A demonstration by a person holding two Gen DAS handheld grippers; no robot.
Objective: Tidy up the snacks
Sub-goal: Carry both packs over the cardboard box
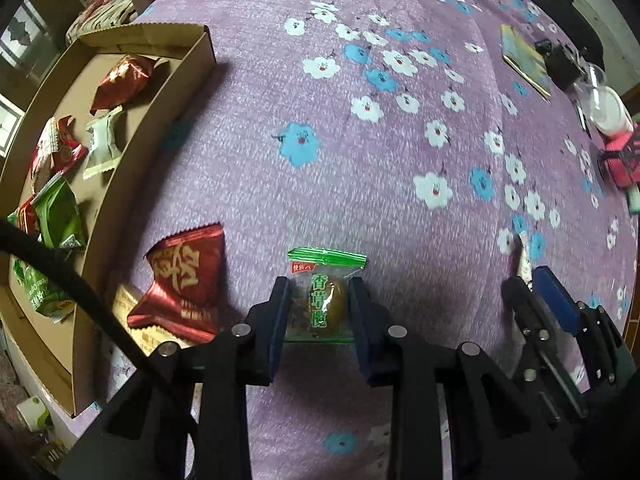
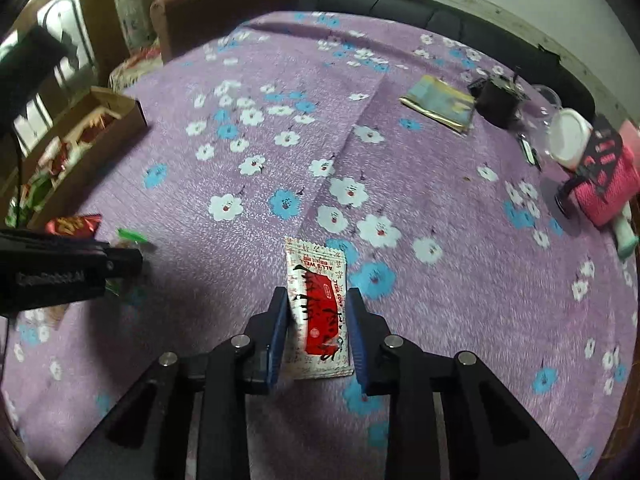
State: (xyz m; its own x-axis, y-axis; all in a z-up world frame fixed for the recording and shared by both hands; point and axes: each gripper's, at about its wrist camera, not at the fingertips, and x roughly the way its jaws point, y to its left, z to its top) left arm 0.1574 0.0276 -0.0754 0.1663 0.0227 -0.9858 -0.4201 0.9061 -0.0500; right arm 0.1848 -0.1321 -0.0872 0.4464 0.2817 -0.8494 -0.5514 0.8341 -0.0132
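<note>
Dim indoor light, strong fisheye warp, dark corners, soft blur.

Purple flowered cloth (image 1: 400,168); red-white packet (image 2: 318,312); green-topped sweet (image 1: 324,296)

A lived-in home room. A purple flowered cloth (image 2: 420,184) covers the bench, with a dark padded sofa back (image 2: 440,20) at twelve o'clock, a brown upholstered chair (image 2: 224,8) at eleven, and a cardboard box (image 1: 120,128) of wrapped snacks at nine.
</note>
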